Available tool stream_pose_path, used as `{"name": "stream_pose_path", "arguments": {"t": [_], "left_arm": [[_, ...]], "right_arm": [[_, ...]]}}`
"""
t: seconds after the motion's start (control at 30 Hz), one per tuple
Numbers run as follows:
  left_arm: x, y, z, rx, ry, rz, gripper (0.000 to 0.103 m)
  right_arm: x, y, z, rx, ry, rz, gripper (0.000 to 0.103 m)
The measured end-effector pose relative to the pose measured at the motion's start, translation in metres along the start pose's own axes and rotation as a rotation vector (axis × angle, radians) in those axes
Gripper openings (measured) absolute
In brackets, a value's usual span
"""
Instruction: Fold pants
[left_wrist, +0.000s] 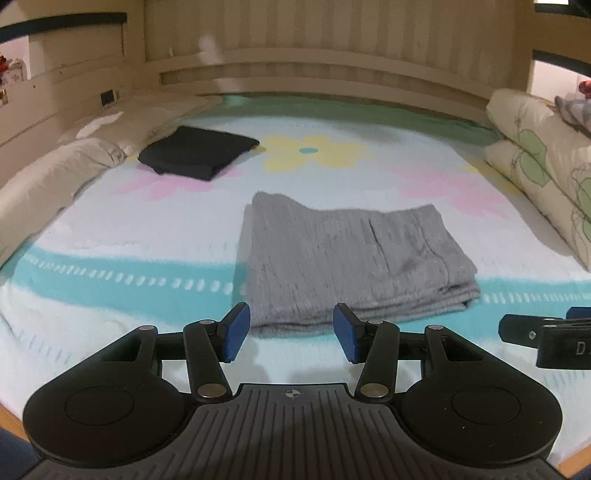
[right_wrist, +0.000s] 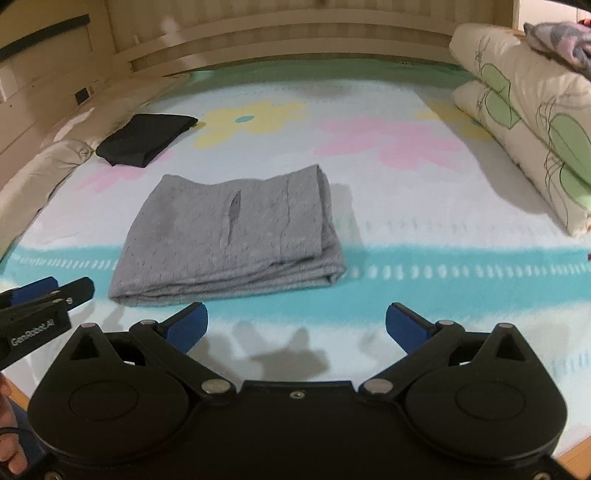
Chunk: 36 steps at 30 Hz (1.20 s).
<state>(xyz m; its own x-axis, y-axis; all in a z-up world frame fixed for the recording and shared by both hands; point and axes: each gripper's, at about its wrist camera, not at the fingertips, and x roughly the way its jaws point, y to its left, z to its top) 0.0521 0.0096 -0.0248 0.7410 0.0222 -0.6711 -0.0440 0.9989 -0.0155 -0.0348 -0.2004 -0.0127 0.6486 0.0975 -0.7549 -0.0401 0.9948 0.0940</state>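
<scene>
Gray pants (left_wrist: 351, 258) folded into a compact stack at frame center on the blanket (left_wrist: 110, 229), long axis running left to right. Left gripper (left_wrist: 291, 330) directly below the stack's near edge, half spread, holding nothing. Right gripper (right_wrist: 295, 326) lower right of the stack, wide, empty, farther off.

Home bedroom: bed (left_wrist: 110, 236), pillows (right_wrist: 524, 122)

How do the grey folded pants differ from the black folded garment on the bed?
The grey pants lie mid-bed, nearest both grippers; the black garment lies farther back, beside the beige bedding. The grey bundle looks larger, with stacked layers showing; the black looks flatter. Both are folded and untouched.
</scene>
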Motion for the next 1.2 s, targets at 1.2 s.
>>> {"name": "stream_pose_path", "arguments": {"t": [1.2], "left_arm": [[0.02,-0.009,-0.014,0.002,0.101,-0.002,0.048]], "right_arm": [[0.02,0.016,-0.012,-0.053,0.034,-0.083,0.102]]}}
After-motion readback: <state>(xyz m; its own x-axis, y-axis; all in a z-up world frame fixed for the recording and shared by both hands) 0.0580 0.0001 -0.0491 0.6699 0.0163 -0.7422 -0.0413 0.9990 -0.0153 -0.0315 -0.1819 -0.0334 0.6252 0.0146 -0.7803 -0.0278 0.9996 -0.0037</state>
